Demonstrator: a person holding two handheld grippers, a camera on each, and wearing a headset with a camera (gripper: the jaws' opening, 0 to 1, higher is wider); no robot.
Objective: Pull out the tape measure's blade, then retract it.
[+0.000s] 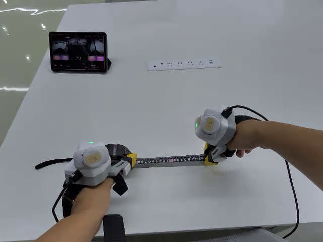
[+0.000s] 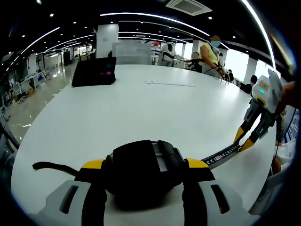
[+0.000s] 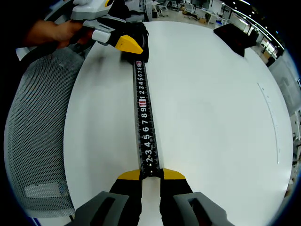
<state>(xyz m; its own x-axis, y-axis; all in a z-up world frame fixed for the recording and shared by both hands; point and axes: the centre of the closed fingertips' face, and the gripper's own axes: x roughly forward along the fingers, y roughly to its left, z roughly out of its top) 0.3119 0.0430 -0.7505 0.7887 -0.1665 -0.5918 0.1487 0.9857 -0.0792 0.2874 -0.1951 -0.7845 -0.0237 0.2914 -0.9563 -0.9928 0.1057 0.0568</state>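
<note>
1. The broad white counter [image 1: 202,30] carries the black rubbery tape measure case [image 2: 143,169], which lies flat.
2. The numbered steel blade [image 3: 143,117] runs straight out from the case, its long axis pointing at the right gripper [image 3: 150,175].
3. The left gripper [image 2: 145,165] has its jaws clamped around the case, probably to anchor it.
4. The right gripper's jaws pinch the blade's tip, well away from the case, to keep it taut.

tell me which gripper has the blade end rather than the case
The right gripper: its fingers are shut on the tip of the blade. The left gripper clamps the black case instead.
</note>
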